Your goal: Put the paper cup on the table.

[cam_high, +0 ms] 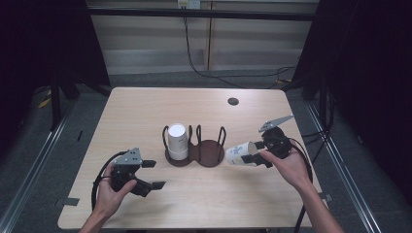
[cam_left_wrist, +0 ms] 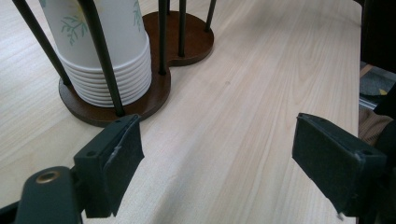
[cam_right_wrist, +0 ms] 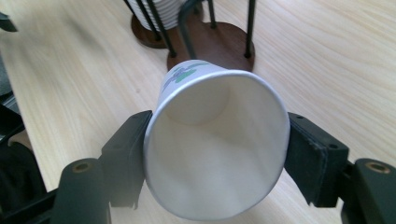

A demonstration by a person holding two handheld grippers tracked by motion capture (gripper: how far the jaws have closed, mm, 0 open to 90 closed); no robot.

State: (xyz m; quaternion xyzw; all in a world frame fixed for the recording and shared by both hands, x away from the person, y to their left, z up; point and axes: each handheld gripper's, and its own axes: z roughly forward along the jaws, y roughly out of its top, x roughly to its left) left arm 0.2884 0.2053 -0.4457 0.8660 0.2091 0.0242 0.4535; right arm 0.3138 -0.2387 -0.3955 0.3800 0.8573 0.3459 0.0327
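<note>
Wooden table (cam_high: 145, 111), brown two-ring rack (cam_high: 197, 148) at centre with cup stack (cam_high: 178, 141) in its left ring, right hand-held gripper (cam_high: 252, 156) clamping a sideways paper cup (cam_high: 239, 153) beside the rack, right gripper view showing the cup's empty inside, left hand-held gripper (cam_high: 151, 174) wide, empty, near the stack.

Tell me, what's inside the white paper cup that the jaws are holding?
Nothing: the white paper cup, lying sideways in the right gripper, shows a bare white wall and bottom. Its squeezed rim hides no part of the inside.
</note>
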